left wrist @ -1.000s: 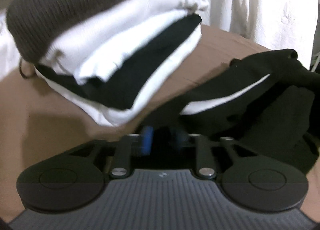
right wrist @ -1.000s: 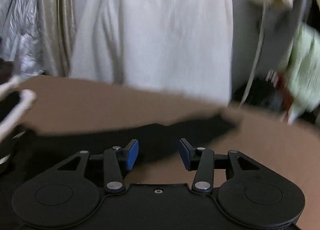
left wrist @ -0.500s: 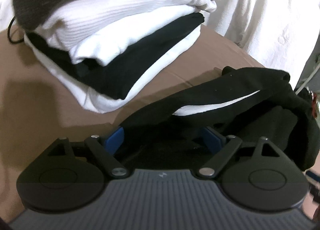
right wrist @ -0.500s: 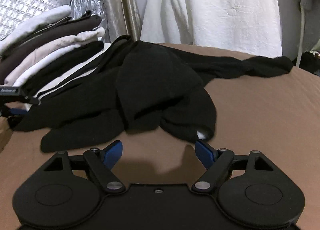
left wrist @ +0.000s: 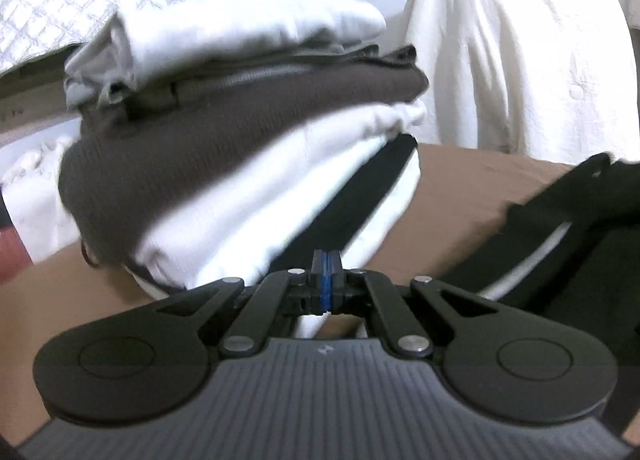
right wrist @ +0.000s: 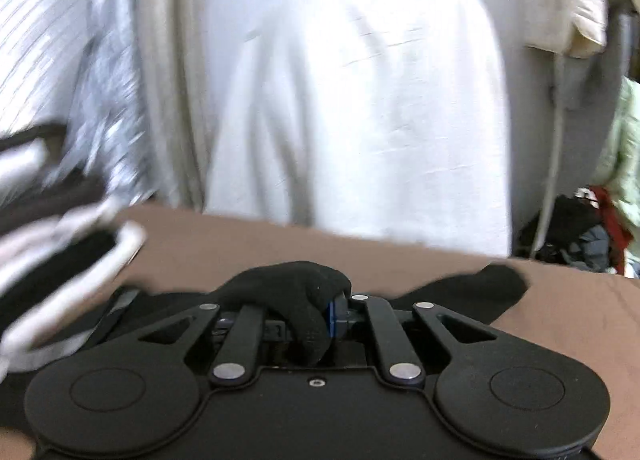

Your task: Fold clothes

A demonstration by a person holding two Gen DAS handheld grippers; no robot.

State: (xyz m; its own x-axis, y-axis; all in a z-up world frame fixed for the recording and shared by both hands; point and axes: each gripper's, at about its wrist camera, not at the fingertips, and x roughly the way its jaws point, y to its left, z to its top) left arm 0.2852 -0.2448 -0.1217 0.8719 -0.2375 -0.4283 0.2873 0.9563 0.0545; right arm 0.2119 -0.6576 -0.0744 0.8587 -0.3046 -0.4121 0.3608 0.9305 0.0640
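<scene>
A: Stack first, at the left: folded clothes [left wrist: 248, 148] piled near the left edge of the brown bed surface [left wrist: 460, 196], grey and white on top, brown knit below, then white and black layers. Anything different there?

B: No, the pile looks untouched. What differs is the left gripper [left wrist: 327, 274]. Half a second ago its jaws stood wide over the black garment [left wrist: 580, 244]; now the blue pads meet with no cloth showing between them, so it seems to have closed on nothing. The garment lies just to its right, toward the middle of the bed.

A: And the right side?

B: The right gripper [right wrist: 320, 316] was wide open short of the cloth; now its jaws are closing, and a fold of the black garment already sits bunched between them, with only one blue pad [right wrist: 334, 318] visible beside it. The view is blurred.

A: So what does that mean for the fold?

B: I judge only one corner is secured. The left one probably needs to reopen and take a hold before the garment can be spread.
</scene>
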